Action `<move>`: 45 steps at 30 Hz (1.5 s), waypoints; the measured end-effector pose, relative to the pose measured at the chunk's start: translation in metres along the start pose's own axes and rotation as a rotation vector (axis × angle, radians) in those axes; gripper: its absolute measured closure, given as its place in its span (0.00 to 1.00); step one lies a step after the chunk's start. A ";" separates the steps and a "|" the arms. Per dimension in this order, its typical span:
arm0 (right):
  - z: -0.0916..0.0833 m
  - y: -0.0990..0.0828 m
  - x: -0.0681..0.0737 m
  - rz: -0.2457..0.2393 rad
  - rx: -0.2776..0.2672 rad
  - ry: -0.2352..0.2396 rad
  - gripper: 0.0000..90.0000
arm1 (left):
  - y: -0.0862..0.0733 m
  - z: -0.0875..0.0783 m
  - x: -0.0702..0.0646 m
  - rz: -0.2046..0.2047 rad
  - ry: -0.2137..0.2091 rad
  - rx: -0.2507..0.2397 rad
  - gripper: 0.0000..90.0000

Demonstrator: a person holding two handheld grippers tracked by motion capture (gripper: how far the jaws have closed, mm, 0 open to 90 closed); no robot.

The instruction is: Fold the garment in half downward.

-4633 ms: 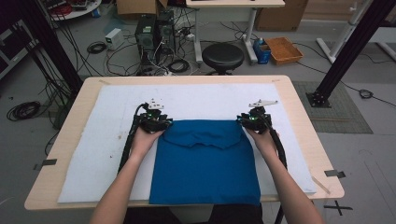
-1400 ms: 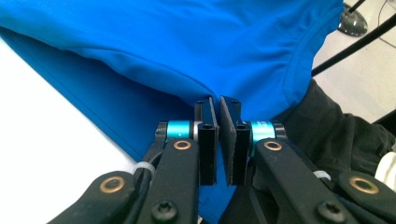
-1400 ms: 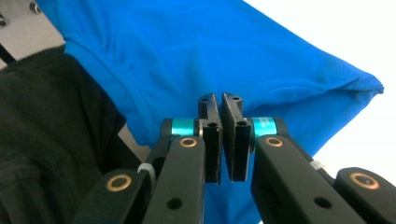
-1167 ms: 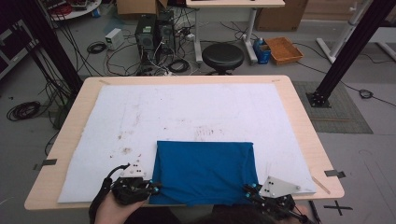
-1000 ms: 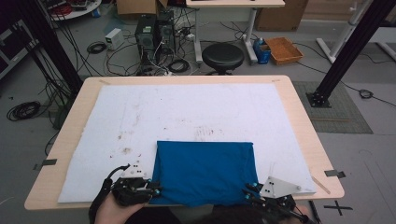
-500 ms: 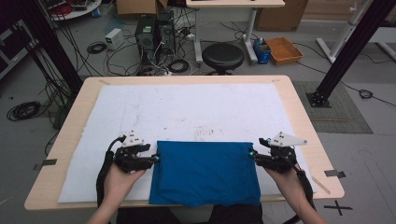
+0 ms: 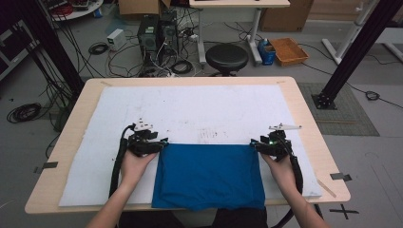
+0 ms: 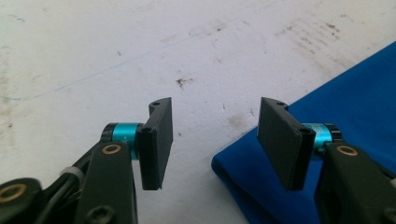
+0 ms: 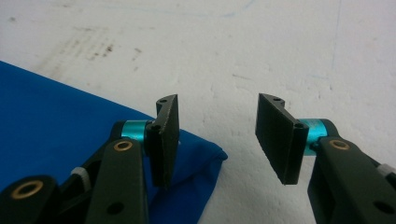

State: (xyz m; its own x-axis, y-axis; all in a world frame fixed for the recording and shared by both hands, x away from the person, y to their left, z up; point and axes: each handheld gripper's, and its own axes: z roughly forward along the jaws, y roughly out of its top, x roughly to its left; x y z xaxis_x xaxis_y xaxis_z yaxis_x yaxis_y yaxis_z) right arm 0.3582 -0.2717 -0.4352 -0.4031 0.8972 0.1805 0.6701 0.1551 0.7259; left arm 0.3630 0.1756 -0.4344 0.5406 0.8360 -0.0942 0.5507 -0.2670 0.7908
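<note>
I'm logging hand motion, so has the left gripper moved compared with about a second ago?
Yes. The left gripper has moved away from the table's near edge, up to the far left corner of the blue cloth, jaws open.

The near edge of the blue cloth (image 7: 209, 175) is cut off past the tabletop (image 7: 304, 109) edge; its underside is hidden.

Cloth (image 7: 209, 175): solid royal blue, no print. Mat (image 7: 199, 111) under it: white, speckled with dark brown/black smudges, faint blue pen lines. Counter (image 7: 311, 118): pale wood rim. Left tongs (image 8: 215, 140) and right tongs (image 9: 218, 137): matte black jaws, turquoise collars, brass-coloured rivets. Stool (image 7: 226, 56): black. Tray (image 7: 290, 50) on the floor: orange-brown.
</note>
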 end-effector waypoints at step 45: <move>0.044 0.048 -0.014 -0.200 0.015 0.002 0.96 | 0.014 0.030 0.025 0.081 0.017 0.009 0.96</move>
State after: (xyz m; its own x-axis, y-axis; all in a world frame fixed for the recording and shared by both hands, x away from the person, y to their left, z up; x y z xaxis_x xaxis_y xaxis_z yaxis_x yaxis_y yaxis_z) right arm 0.4233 -0.2590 -0.4319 -0.5307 0.8468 0.0348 0.5857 0.3368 0.7373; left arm 0.4033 0.1789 -0.4439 0.5729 0.8194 -0.0202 0.5114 -0.3381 0.7900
